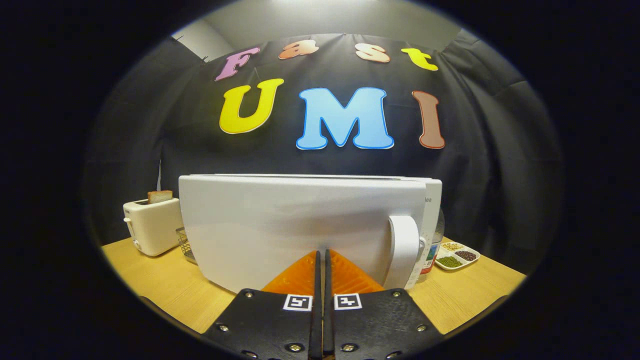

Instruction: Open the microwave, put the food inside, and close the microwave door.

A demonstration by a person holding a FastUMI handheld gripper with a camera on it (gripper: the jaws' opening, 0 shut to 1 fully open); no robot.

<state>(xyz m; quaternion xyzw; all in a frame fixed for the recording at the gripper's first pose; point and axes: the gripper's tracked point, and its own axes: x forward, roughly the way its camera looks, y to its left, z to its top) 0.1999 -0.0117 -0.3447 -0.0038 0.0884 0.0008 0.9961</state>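
In the gripper view, the gripper point(322, 257) is clenched, its two fingers pressed together with nothing between them, tips close against the door. The microwave point(300, 225) stands on the worktop point(165, 285) just ahead, with its white door point(280, 230) facing the fingers and a vertical handle point(404, 250) just to their right. The door looks stiff, smooth and hinged, likely swinging lightly; the handle is the natural place to hold. I cannot make out the food. A toaster point(150, 225) stands off to the left, a divided dish point(457, 256) to the right.

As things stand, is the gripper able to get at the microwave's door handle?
Probably yes: the gripper, fingers shut and empty, points at the microwave door; the handle stands just to their right, nothing between.
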